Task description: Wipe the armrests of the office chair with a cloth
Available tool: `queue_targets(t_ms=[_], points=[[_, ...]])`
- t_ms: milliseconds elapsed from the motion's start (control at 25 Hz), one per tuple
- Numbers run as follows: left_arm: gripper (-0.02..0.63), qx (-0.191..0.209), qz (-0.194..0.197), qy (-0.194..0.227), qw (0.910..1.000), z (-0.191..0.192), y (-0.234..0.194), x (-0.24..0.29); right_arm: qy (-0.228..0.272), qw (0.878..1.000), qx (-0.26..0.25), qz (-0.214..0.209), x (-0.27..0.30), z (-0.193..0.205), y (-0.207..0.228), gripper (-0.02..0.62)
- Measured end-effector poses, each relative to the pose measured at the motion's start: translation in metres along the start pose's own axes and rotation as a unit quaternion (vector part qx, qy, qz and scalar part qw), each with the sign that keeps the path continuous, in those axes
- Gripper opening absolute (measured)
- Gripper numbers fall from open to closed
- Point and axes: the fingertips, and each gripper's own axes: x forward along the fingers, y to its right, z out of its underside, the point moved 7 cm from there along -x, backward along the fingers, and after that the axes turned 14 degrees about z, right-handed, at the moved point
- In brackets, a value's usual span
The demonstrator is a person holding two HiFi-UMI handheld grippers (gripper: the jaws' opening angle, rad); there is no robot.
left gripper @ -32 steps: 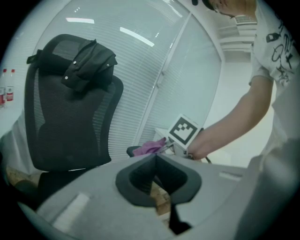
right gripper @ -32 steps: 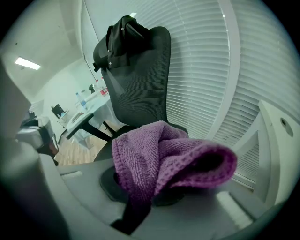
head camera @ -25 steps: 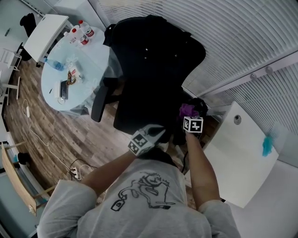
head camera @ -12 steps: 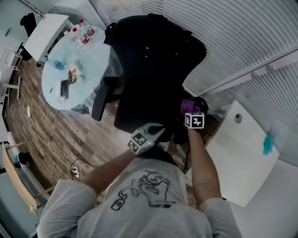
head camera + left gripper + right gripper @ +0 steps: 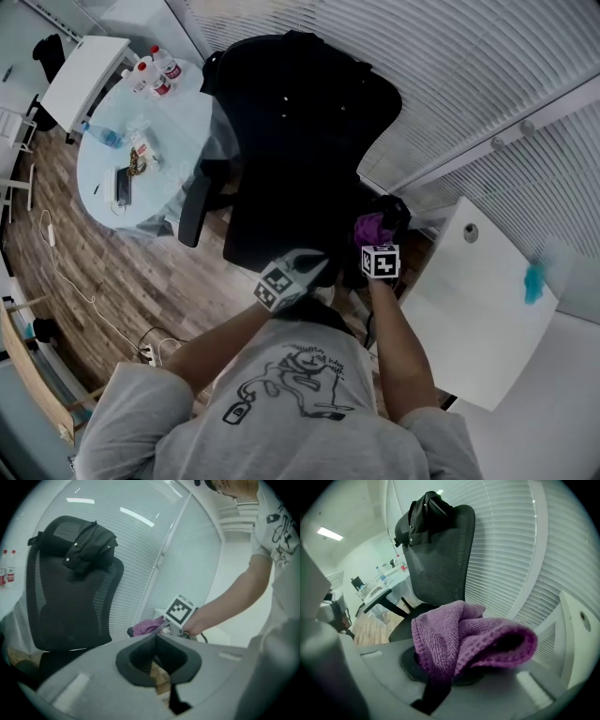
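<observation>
A black mesh office chair [image 5: 300,141] stands in front of me, seen from above in the head view. Its left armrest [image 5: 192,211] is bare. At the chair's right side my right gripper [image 5: 375,241] is shut on a purple cloth [image 5: 370,227], which lies bunched on the right armrest and hides most of it. In the right gripper view the cloth [image 5: 459,639] spills over the jaws. My left gripper [image 5: 314,265] hovers shut and empty over the seat's front edge, a short way left of the right one. From the left gripper view the cloth [image 5: 146,626] shows beyond its jaws.
A dark jacket [image 5: 424,513] hangs over the chair's back. A round pale table [image 5: 178,122] with bottles [image 5: 155,66] and small items stands left of the chair. A white desk [image 5: 478,309] is close on the right. Window blinds [image 5: 469,66] run behind, and cables [image 5: 94,300] lie on the wood floor.
My right gripper has shifted the cloth slightly back and forth on the right armrest. The left gripper has hardly moved. My head has turned a little, sliding the scene leftward.
</observation>
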Motion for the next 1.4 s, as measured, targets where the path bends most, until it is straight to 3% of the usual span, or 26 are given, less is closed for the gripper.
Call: queue_targets(t_ms=[600, 1040, 1240, 1400], points=[[0.0, 0.005, 0.011, -0.007, 0.9999, 0.004, 0.01, 0.001, 0.011, 0.999, -0.045, -0.009, -0.056, 0.076, -0.026, 0.04], [0.0, 0.01, 0.02, -0.006, 0.9997, 0.003, 0.016, 0.005, -0.005, 0.999, -0.049, -0.019, -0.09, 0.122, -0.041, 0.04], [0.0, 0.009, 0.02, -0.007, 0.9997, 0.004, 0.018, 0.005, -0.011, 0.999, -0.029, -0.024, -0.091, 0.127, -0.041, 0.04], [0.0, 0.009, 0.02, -0.006, 0.9997, 0.003, 0.018, 0.004, -0.023, 0.999, 0.018, -0.027, -0.089, 0.123, -0.037, 0.038]])
